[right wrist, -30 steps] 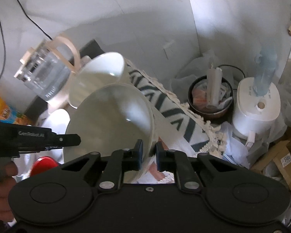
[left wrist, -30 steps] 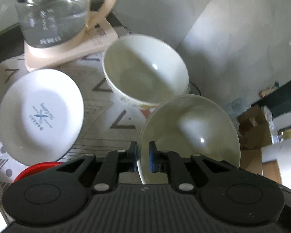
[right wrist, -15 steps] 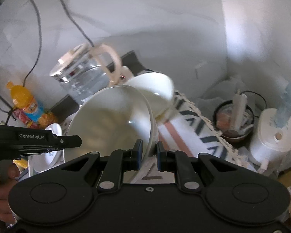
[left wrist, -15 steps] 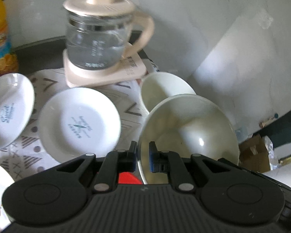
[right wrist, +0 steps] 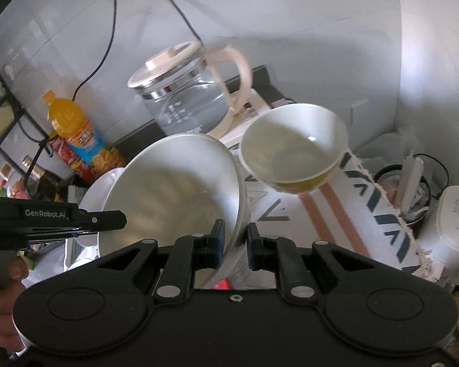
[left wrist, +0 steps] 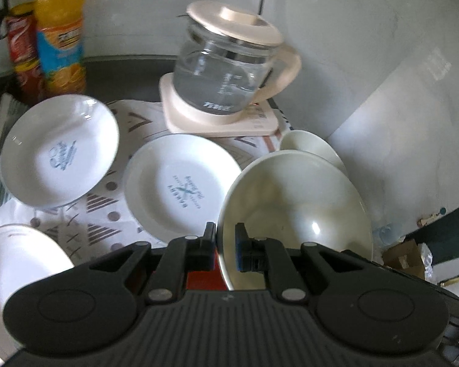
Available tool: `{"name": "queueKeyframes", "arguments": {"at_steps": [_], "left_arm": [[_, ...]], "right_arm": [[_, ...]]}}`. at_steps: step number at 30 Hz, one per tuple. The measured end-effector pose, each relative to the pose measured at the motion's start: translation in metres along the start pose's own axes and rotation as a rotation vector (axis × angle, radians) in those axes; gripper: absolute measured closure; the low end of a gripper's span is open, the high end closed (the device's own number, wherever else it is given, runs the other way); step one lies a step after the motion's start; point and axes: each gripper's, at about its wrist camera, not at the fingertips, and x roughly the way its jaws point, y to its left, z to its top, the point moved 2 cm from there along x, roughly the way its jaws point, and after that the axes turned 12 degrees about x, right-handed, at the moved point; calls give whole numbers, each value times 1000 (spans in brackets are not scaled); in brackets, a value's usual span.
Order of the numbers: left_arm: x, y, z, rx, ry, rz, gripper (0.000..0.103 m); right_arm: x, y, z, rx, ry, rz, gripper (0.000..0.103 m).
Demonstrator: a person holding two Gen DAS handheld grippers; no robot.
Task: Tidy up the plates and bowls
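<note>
Bowl [left wrist: 293,214] | rim pinched by my left gripper [left wrist: 225,249] and right gripper [right wrist: 233,246], lifted beside kettle [left wrist: 226,79] | step: carrying | next: nest into smaller bowl [right wrist: 293,150], seemingly.

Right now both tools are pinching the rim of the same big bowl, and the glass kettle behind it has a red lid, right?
Almost. Both tools, the left tool and the right tool, do pinch the big bowl by its rim, but the glass kettle has a cream lid, not a red one. The left wrist view shows it clearly.
</note>
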Motion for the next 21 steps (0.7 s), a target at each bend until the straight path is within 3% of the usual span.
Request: {"name": "queueKeyframes", "arguments": {"at_steps": [21], "left_arm": [[-15, 41, -38, -64, 54, 9, 93]], "right_arm": [[13, 35, -45, -58, 102, -35, 88]]}}
